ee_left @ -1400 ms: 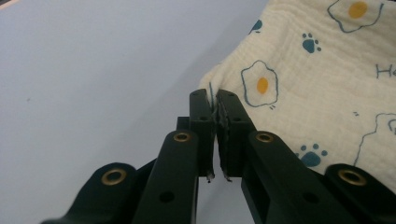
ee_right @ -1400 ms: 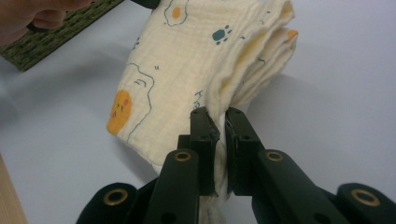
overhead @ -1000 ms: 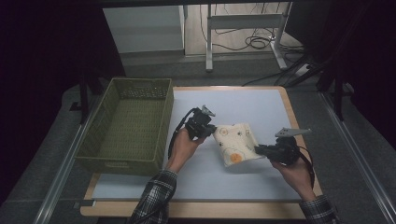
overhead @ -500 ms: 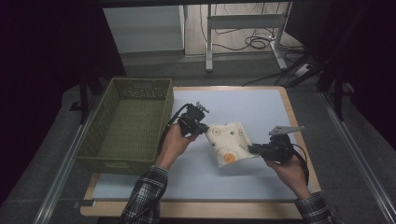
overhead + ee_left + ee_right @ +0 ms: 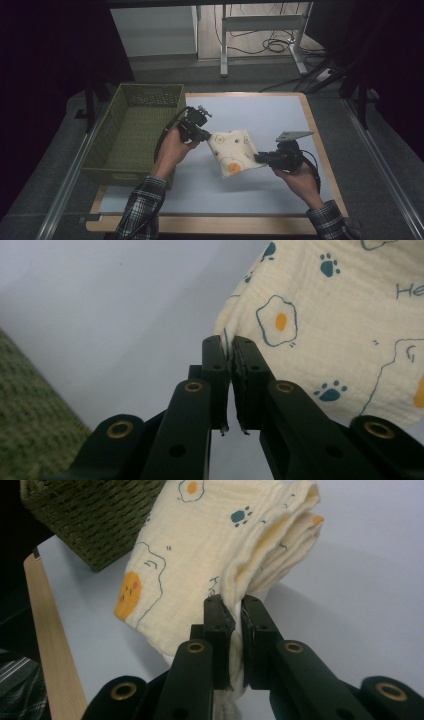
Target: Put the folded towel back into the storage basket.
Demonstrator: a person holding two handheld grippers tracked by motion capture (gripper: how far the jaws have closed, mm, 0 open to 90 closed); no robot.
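Note:
A folded cream cloth printed with fried eggs and paw prints hangs between both grippers above the white table. My left gripper is shut on its left corner; in the left gripper view the cloth is pinched between the black jaws. My right gripper is shut on the cloth's right edge; in the right gripper view the folded layers rise from the closed jaws. The cloth is lifted off the surface and tilted.
An olive woven basket stands at the left of the table, right beside my left hand; its corner is in the right gripper view. A wooden table edge runs along the right. Table legs and cables lie beyond.
Both hands carried the cloth leftward and slightly up, toward the basket. The grips on the cloth have stayed the same.

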